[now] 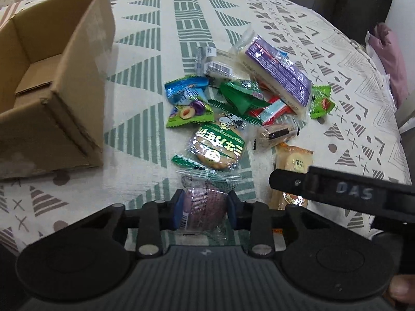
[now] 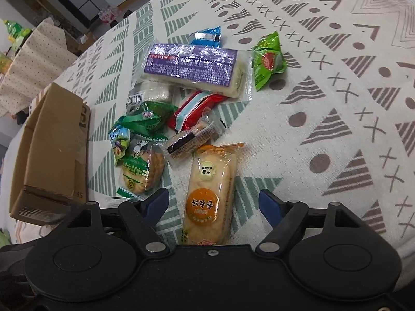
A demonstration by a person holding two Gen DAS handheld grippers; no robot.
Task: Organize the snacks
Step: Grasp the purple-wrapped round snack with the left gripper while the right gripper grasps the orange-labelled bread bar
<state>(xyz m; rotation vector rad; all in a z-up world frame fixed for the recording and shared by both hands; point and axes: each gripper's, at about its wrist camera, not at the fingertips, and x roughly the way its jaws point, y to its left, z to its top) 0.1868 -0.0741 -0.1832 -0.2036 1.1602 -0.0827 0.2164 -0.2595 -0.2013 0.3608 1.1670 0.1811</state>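
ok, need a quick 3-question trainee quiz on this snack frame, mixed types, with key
1. True or false: the left tool is shut on a clear-wrapped purple snack.
2. Multiple choice: what lies between the open fingers of the right tool? A) the purple-label long pack B) the orange-label bread pack C) the small green packet
3. Fill in: the cardboard box at the left of the snack pile holds ____ snacks, as far as its visible interior shows.

Key: 1 true; 2 B; 3 no
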